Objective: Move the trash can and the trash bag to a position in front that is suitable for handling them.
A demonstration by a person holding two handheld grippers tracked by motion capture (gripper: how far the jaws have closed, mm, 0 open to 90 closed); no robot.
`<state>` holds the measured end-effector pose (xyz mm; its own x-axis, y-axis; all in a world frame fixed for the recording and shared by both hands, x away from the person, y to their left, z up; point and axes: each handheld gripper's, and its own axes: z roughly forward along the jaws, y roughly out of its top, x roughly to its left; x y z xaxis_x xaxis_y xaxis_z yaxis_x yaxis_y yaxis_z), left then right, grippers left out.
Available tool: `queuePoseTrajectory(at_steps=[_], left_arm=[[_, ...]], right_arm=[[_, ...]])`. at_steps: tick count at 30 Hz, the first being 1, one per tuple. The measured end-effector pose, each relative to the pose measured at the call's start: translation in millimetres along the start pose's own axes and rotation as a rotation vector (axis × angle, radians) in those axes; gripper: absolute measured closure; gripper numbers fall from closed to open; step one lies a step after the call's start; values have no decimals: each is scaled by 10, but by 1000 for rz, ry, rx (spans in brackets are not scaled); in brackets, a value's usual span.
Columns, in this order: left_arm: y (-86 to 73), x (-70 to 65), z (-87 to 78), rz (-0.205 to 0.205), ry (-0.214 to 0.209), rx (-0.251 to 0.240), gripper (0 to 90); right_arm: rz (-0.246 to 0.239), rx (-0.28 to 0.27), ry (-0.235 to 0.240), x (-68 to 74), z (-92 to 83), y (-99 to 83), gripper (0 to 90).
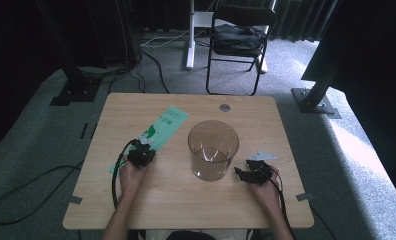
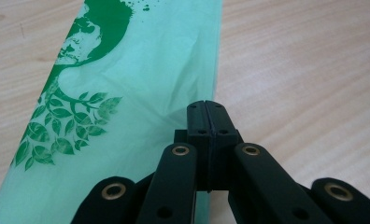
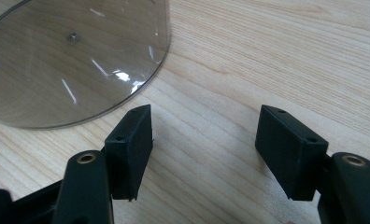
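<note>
Toward the left edge of the surface [image 1: 186,200], you are pinching the green bag [image 1: 158,132] with your left tongs [image 2: 206,112]: their jaws are pressed together on the bag's near right border, with the thin film caught between the pads. The bag is lying flat and folded, running from near your left hand up toward the far edge, its leaf print facing up. The clear bin [image 1: 213,149] is standing upright in the middle of the surface, just right of the bag and apart from it.

Your right tongs [image 3: 204,149] are resting spread wide near the right edge, close to the bin's base and holding nothing.

As you are lifting the bag, keep the pinch firm, since the film looks slippery and the bite is only on the border. Raise it slowly so the folds are falling open rather than dragging across the wood. Bring the right tongs over to catch the opposite layer of the mouth; pulling the two layers apart is probably what the bin needs next.
</note>
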<state>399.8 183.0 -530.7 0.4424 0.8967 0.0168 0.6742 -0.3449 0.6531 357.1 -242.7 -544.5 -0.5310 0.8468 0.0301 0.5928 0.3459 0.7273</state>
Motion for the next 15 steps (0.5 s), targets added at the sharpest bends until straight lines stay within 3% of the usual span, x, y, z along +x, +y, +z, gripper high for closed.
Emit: queuePoseTrajectory(at_steps=[8, 15], left_arm=[[-186, -76, -153, 25, -15, -7, 900], [-319, -171, -268, 22, -35, -7, 900]], right_arm=[[0, -1, -2, 2, 0, -2, 359], [0, -2, -3, 4, 1, -2, 359]])
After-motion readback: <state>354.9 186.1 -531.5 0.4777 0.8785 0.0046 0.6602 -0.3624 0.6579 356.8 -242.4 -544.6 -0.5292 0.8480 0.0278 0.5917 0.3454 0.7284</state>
